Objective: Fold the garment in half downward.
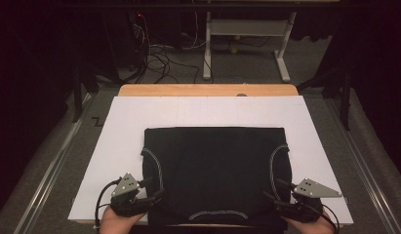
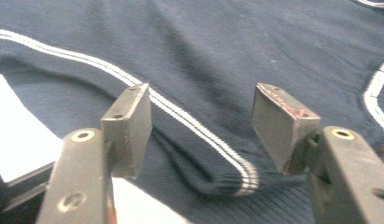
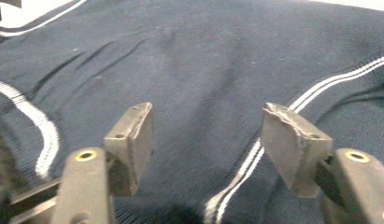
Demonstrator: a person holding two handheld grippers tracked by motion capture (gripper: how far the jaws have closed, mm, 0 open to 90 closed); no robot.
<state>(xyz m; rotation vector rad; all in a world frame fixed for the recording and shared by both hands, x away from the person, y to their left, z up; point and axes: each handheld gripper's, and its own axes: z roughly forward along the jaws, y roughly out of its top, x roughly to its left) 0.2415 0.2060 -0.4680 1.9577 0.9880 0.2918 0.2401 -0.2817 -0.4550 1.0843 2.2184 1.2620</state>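
A dark navy knit garment (image 1: 215,165) with white stripe trim lies folded flat on a white sheet (image 1: 120,126). My left gripper (image 1: 155,188) is at the garment's near left corner, jaws apart and pointing inward. In the left gripper view the left gripper (image 2: 203,126) stands open above a striped folded edge (image 2: 236,175) of the garment (image 2: 227,56), and the pads do not press on it. My right gripper (image 1: 272,189) is at the near right corner. In the right gripper view the right gripper (image 3: 208,140) is open over the cloth (image 3: 203,60), with nothing pinched.
The white sheet covers a wooden table (image 1: 208,90). Metal rails (image 1: 51,165) run along both sides. On the floor beyond stand a white desk frame (image 1: 247,29) and tangled cables (image 1: 156,58). Bare sheet lies left, right and behind the garment.
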